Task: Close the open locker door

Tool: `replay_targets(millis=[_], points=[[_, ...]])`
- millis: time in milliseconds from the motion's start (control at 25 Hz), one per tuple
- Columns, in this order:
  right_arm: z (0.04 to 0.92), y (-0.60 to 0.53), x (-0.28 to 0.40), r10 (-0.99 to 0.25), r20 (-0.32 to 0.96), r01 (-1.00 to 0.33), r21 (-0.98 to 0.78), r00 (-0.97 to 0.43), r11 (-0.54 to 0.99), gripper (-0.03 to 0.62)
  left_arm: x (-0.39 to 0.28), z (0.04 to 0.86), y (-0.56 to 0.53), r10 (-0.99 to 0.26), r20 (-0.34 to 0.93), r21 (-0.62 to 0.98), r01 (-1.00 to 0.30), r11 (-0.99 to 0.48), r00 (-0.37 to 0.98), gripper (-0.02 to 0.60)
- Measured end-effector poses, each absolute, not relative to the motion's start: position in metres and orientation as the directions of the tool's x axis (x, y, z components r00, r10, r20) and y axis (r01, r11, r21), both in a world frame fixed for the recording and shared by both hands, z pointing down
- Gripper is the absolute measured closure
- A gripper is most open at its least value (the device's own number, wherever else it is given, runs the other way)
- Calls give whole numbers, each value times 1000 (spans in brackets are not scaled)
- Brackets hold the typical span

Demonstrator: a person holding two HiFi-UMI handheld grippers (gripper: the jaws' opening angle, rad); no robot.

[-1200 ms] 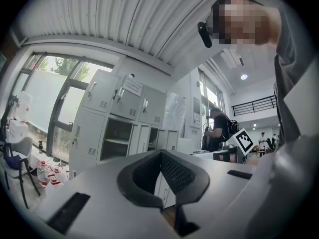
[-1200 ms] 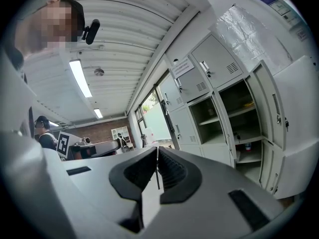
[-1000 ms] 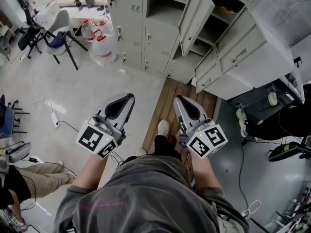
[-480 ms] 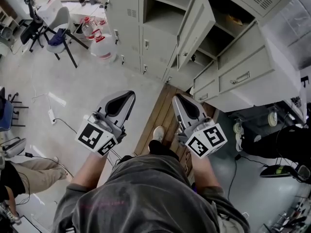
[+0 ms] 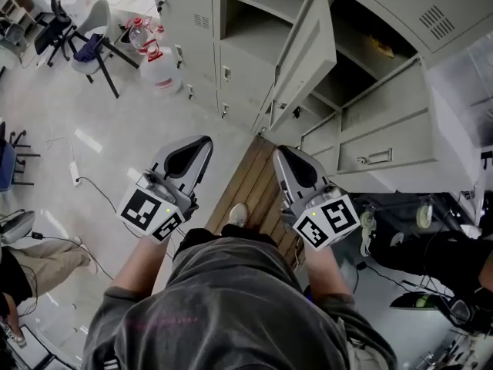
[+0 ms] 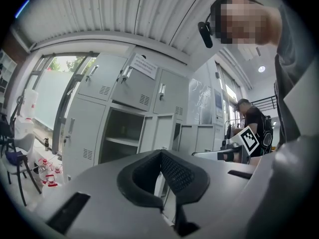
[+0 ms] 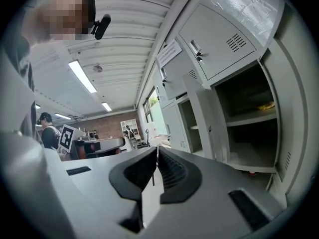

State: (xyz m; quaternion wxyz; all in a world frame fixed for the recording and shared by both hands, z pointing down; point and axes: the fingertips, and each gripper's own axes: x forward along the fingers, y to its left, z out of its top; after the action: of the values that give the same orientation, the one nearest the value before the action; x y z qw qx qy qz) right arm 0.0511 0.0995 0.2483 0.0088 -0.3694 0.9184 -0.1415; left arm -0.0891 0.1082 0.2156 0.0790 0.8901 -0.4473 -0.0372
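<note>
Grey metal locker door (image 5: 304,56), flat panel — ajar

Bright even light — fisheye-warped edges

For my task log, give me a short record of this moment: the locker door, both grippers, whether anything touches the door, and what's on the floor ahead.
door: locker door stands open, swung out from the grey lockers
left: left gripper jaws together, nothing between them
right: right gripper jaws together, nothing between them
contact: none; both grippers are short of the door, pointing towards the lockers
floor: wooden board in front of the lockers
task: door not yet closed
</note>
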Motion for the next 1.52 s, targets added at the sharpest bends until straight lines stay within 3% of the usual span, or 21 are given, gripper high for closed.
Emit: replay_targets(millis=[760, 1120, 1520], points=[[268, 21, 97, -759, 124, -759, -261, -639, 596, 565, -65, 239, 52, -777, 58, 202, -769, -606, 627, 566], [278, -7, 99, -776, 142, -782, -242, -615, 575, 477, -64, 252, 22, -749, 74, 220, -743, -632, 659, 566], [287, -20, 90, -774, 161, -786, -233, -612, 573, 463, -73, 259, 7, -739, 79, 235, -733, -638, 669, 566]])
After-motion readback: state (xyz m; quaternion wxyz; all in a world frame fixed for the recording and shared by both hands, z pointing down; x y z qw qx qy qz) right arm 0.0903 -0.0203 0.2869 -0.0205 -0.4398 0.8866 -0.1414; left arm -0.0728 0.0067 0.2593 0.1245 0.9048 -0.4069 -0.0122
